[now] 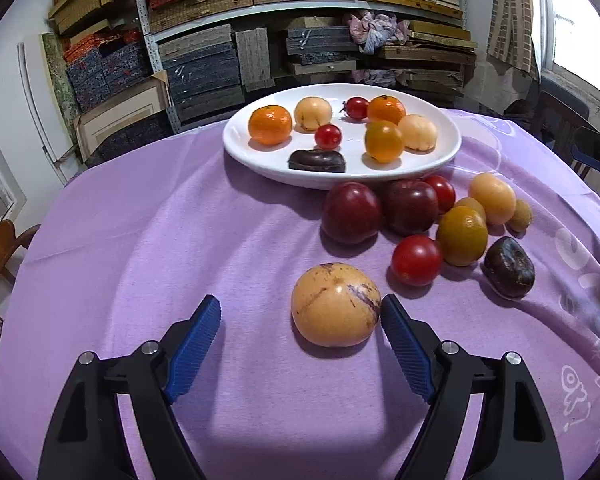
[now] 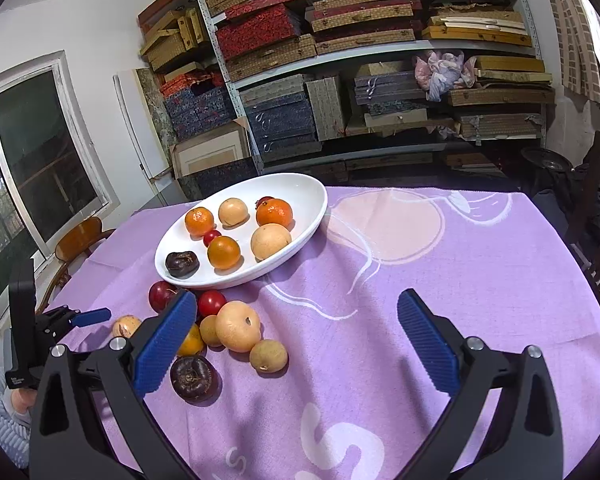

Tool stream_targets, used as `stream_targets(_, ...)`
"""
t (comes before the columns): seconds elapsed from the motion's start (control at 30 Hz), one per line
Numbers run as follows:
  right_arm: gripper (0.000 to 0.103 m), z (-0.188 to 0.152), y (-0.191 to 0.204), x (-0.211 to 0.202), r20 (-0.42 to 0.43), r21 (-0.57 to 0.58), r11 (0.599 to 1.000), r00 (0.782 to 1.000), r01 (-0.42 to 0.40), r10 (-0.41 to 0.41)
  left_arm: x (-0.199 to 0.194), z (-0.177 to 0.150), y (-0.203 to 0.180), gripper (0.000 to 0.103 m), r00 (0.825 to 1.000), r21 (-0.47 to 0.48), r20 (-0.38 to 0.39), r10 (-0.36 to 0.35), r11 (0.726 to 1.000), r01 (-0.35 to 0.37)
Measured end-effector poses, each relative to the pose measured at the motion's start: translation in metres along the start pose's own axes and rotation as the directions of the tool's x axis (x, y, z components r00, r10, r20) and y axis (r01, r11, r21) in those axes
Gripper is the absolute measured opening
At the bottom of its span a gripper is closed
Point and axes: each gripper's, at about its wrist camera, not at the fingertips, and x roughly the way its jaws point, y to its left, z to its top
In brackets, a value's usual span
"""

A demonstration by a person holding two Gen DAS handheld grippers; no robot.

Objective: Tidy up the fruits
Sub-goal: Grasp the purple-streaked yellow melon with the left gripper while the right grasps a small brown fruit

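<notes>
A white plate [image 1: 440, 152] [image 2: 308, 200] on the purple cloth holds several fruits: oranges, pale round fruits, small red tomatoes and a dark fruit. Loose fruits lie in front of it: two dark red plums [image 1: 351, 213], tomatoes [image 1: 416, 260], a greenish orange [image 1: 462, 235] and a dark brown fruit [image 1: 509, 267] [image 2: 192, 377]. A yellow fruit with purple streaks [image 1: 335, 305] [image 2: 126, 326] lies nearest my left gripper [image 1: 301, 311], which is open, its right finger beside the fruit. My right gripper [image 2: 298, 306] is open and empty over the cloth, right of the loose pile.
The round table's purple cloth [image 2: 420, 280] has white and pink patterns. Shelves of stacked boxes [image 2: 360, 60] stand behind the table. Wooden chairs stand at the left [image 1: 0, 248] and at the right [image 2: 596, 220]. The left gripper shows in the right wrist view [image 2: 90, 317].
</notes>
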Motion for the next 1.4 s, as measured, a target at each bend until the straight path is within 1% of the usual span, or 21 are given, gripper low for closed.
stream_targets(0.07,0.099,-0.001,0.002,0.001,-0.006,-0.004,1.000,1.000,-0.006,0.006,0.003,0.000,0.011,0.083,1.000,-0.046,-0.014,-0.006,0.999,0.006)
stream_targets(0.13,0.099,-0.002,0.007,0.003,-0.019,-0.029,1.000,1.000,-0.008,0.007,0.004,0.000,0.018,0.082,0.999,-0.077,-0.024,-0.033,0.997,0.032)
stream_targets(0.17,0.099,-0.003,0.011,0.005,-0.025,-0.049,0.999,1.000,-0.007,0.006,0.004,-0.001,0.019,0.082,0.998,-0.086,-0.025,-0.054,0.995,0.051)
stream_targets(0.2,0.099,-0.004,0.015,0.006,-0.030,-0.071,0.998,1.000,-0.005,0.002,0.002,-0.001,0.018,0.081,0.995,-0.091,-0.019,-0.095,0.992,0.093)
stream_targets(0.23,0.099,-0.006,0.019,0.007,-0.035,-0.096,0.995,0.999,0.001,-0.005,0.001,-0.001,0.016,0.081,0.991,-0.088,-0.010,-0.136,0.987,0.135)
stream_targets(0.27,0.099,-0.007,0.023,0.008,-0.039,-0.115,0.993,0.999,0.005,-0.010,-0.001,-0.003,0.014,0.081,0.988,-0.077,-0.004,-0.156,0.985,0.155)
stream_targets(0.33,0.099,-0.010,0.029,0.010,-0.045,-0.147,0.989,0.999,0.010,-0.017,-0.004,-0.003,0.007,0.081,0.986,-0.042,0.005,-0.166,0.985,0.166)
stream_targets(0.4,0.099,-0.011,0.030,0.012,-0.050,-0.158,0.987,0.999,0.010,-0.019,-0.005,-0.004,0.005,0.079,0.984,-0.034,0.007,-0.178,0.983,0.178)
stream_targets(0.5,0.099,-0.012,0.028,0.013,-0.056,-0.149,0.989,0.998,0.006,-0.014,-0.002,-0.004,0.006,0.070,0.982,-0.051,-0.005,-0.190,0.981,0.190)
stream_targets(0.53,0.099,-0.012,0.027,0.013,-0.059,-0.146,0.989,0.998,0.000,-0.008,0.000,-0.004,0.006,0.063,0.981,-0.058,-0.010,-0.195,0.979,0.194)
stream_targets(0.57,0.099,-0.012,0.028,0.013,-0.063,-0.146,0.989,0.998,-0.006,-0.003,0.002,-0.004,0.007,0.059,0.978,-0.065,-0.020,-0.206,0.977,0.205)
stream_targets(0.6,0.099,-0.012,0.028,0.013,-0.065,-0.151,0.989,0.998,-0.008,-0.002,0.004,-0.003,0.007,0.050,0.976,-0.068,-0.031,-0.213,0.975,0.211)
stream_targets(0.63,0.099,-0.013,0.030,0.013,-0.069,-0.163,0.987,0.998,-0.006,-0.005,0.004,-0.003,0.007,0.046,0.977,-0.068,-0.027,-0.210,0.976,0.208)
stream_targets(0.9,0.098,-0.025,0.050,0.024,-0.113,-0.273,0.962,0.993,0.001,-0.033,0.009,0.002,-0.006,0.046,0.990,-0.007,-0.046,-0.131,0.991,0.131)
stream_targets(0.93,0.097,-0.027,0.053,0.026,-0.120,-0.283,0.959,0.992,0.001,-0.037,0.009,0.003,-0.006,0.046,0.990,-0.007,-0.046,-0.131,0.991,0.131)
stream_targets(1.0,0.087,-0.030,0.055,0.030,-0.140,-0.300,0.954,0.989,0.005,-0.049,0.010,0.003,-0.004,0.046,0.989,-0.016,-0.044,-0.141,0.990,0.141)
stream_targets(1.03,0.075,-0.032,0.057,0.034,-0.161,-0.307,0.952,0.985,0.003,-0.055,0.010,0.003,-0.002,0.046,0.988,-0.021,-0.043,-0.146,0.989,0.146)
stream_targets(1.07,0.066,-0.034,0.057,0.037,-0.180,-0.311,0.951,0.982,0.002,-0.061,0.010,0.003,-0.002,0.046,0.988,-0.024,-0.043,-0.150,0.989,0.149)
stream_targets(1.13,0.058,-0.036,0.057,0.044,-0.211,-0.316,0.949,0.975,0.000,-0.070,0.010,0.004,-0.002,0.046,0.988,-0.025,-0.042,-0.152,0.988,0.151)
stream_targets(1.3,0.056,-0.035,0.051,0.050,-0.225,-0.292,0.956,0.971,0.010,-0.079,0.010,0.004,-0.001,0.046,0.986,-0.031,-0.041,-0.160,0.987,0.158)
stream_targets(1.4,0.050,-0.034,0.048,0.057,-0.252,-0.271,0.963,0.965,0.004,-0.075,0.010,0.004,-0.002,0.048,0.987,-0.025,-0.043,-0.156,0.988,0.155)
